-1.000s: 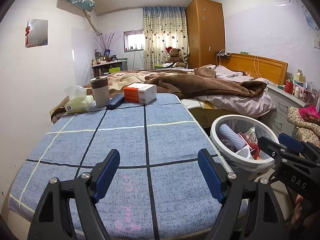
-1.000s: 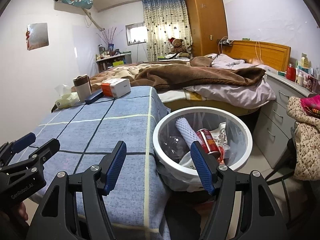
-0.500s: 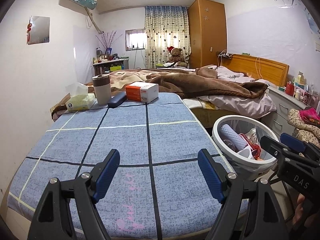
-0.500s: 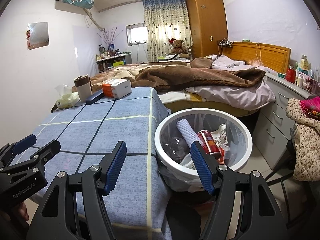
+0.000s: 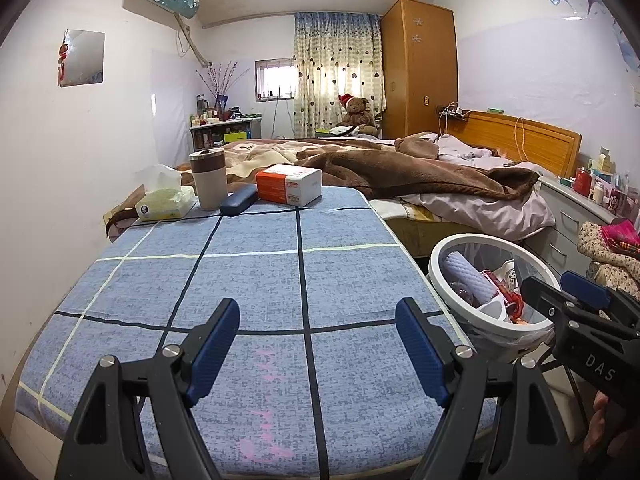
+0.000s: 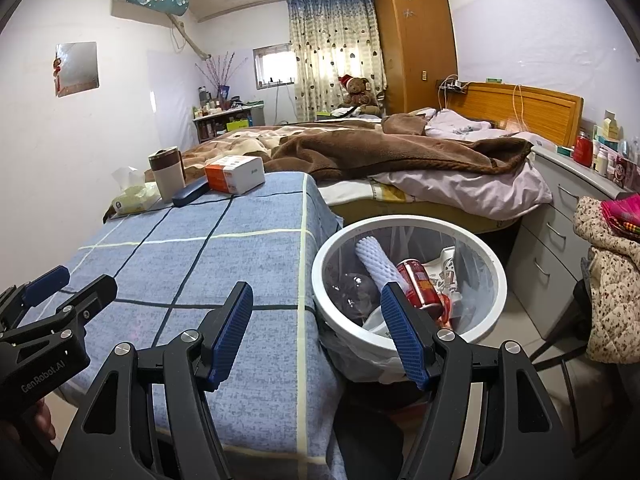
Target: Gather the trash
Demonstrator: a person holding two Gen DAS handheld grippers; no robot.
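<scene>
The left gripper [image 5: 318, 340] hangs over the blue checked cloth [image 5: 248, 280] with its jaws wide apart and nothing between them. At the far end of the cloth sit a tissue pack [image 5: 162, 204], a cup [image 5: 208, 180], a dark case [image 5: 239, 199] and an orange box [image 5: 289, 185]. Just beside the table stands the white bin [image 6: 408, 280], and the trash is already in it. The right gripper [image 6: 316, 336] is also spread wide and empty, near the bin's rim. The red can [image 6: 418, 286] looks light, hard and a bit slippery; grab it around its middle. It lies tilted, its long way running from the back of the bin toward the gripper.
</scene>
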